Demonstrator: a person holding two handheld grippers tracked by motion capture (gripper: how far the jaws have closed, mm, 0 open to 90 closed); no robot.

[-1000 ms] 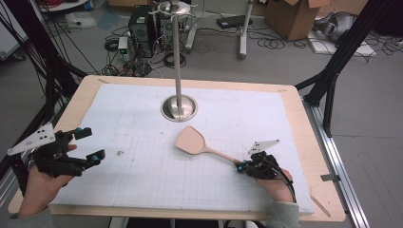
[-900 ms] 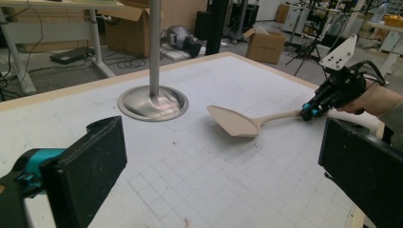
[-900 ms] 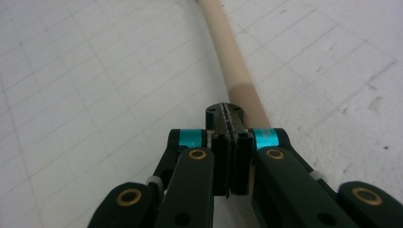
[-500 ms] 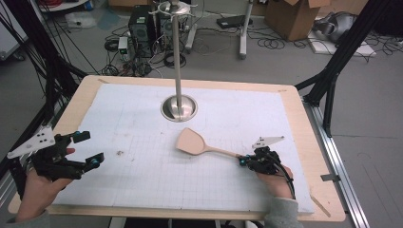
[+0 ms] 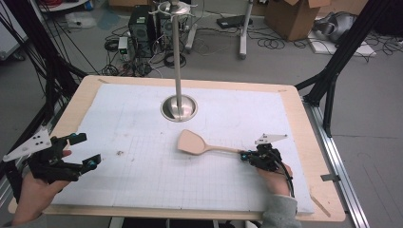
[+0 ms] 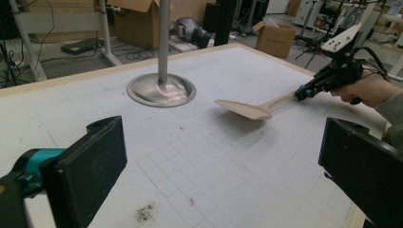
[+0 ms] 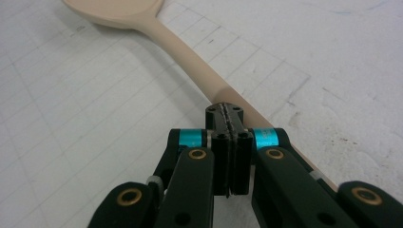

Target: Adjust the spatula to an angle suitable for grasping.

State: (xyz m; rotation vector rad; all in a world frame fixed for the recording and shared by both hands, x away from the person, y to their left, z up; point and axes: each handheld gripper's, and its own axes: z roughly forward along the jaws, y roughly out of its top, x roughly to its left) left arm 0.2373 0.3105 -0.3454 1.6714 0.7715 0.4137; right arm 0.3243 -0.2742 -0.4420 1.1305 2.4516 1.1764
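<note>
A wooden spatula (image 5: 199,145) lies flat on the white tabletop (image 5: 142,190), just in front of the pole's shallow metal dish (image 5: 179,108). The right gripper (image 5: 244,155) sits over its handle end, jaws pressed together. The left gripper (image 5: 83,152) hovers well apart, jaws spread.

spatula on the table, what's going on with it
A person holds a gripper in each hand. The right gripper, jaws shut together, sits over the handle end of the wooden spatula, which lies on the white mat near the metal stand. The left gripper waits open at the table's left edge.
</note>
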